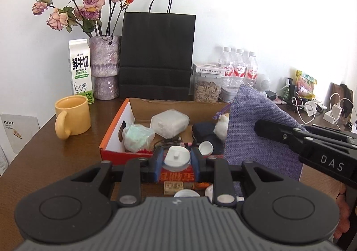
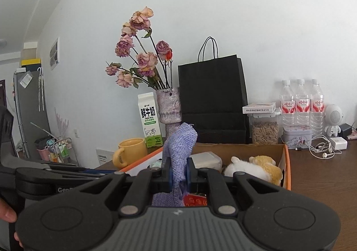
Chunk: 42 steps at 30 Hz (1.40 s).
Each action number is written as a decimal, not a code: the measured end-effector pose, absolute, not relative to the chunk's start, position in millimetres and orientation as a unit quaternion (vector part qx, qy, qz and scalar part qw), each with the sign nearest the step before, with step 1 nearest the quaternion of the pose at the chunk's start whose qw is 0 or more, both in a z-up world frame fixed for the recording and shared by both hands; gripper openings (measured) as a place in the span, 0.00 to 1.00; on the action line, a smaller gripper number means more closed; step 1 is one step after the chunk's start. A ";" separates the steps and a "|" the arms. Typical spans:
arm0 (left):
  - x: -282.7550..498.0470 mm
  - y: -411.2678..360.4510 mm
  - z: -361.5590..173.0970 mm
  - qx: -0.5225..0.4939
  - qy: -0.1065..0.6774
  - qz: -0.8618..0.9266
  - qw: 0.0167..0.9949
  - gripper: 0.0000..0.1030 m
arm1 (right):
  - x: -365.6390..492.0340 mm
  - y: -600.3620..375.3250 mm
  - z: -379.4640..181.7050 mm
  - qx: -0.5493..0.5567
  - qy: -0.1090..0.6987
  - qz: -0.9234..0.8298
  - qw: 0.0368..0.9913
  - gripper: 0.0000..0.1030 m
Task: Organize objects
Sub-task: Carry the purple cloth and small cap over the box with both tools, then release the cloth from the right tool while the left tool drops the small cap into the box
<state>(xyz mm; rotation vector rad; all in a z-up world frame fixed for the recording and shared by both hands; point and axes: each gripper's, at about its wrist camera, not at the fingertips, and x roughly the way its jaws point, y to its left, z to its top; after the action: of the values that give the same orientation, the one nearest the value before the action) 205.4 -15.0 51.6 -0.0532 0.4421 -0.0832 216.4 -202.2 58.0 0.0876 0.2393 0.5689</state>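
In the left wrist view my left gripper (image 1: 176, 160) is shut on a small bottle (image 1: 177, 173) with a white cap and red label, held just in front of the orange-edged cardboard box (image 1: 116, 128). Its blue pads (image 1: 158, 161) press the bottle from both sides. My right gripper (image 2: 178, 176) is shut on a purple woven pouch (image 2: 180, 146), which sticks up between its pads. That pouch (image 1: 256, 130) hangs beside the box's right side, with the right gripper (image 1: 260, 127) reaching in from the right. The box holds several small things, including a plush toy (image 2: 254, 166).
A yellow mug (image 1: 72, 116), a milk carton (image 1: 80, 70), a vase of dried roses (image 1: 106, 66) and a black paper bag (image 1: 156, 54) stand behind and left of the box. A seed jar (image 1: 206, 86), water bottles (image 1: 238, 66) and cables (image 1: 312, 108) fill the back right.
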 end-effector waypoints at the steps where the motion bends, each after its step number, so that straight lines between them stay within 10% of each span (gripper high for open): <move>1: 209.6 -14.1 53.3 -0.027 0.216 -0.040 0.975 0.27 | 221.4 -199.6 59.7 0.042 0.116 0.281 0.952 0.10; 31: 346.0 8.0 33.1 -0.056 0.241 -0.020 0.969 0.27 | 371.3 -156.0 28.5 0.066 0.160 0.258 0.951 0.11; 33: 347.9 7.9 29.1 -0.053 0.245 -0.014 0.968 0.34 | 372.7 -156.7 26.3 0.051 0.166 0.247 0.953 0.18; 37: 345.6 6.9 25.0 -0.035 0.234 0.006 0.972 0.96 | 372.0 -164.0 23.5 0.031 0.163 0.201 0.965 0.47; 42: 345.3 12.1 25.6 -0.034 0.225 0.033 0.973 1.00 | 368.9 -174.1 23.3 0.011 0.149 0.142 0.979 0.89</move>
<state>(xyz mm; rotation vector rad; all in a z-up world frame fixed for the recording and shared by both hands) 345.3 12.1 25.6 -0.0681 0.4550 0.0669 368.9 -174.1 23.3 0.0230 0.2997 0.2863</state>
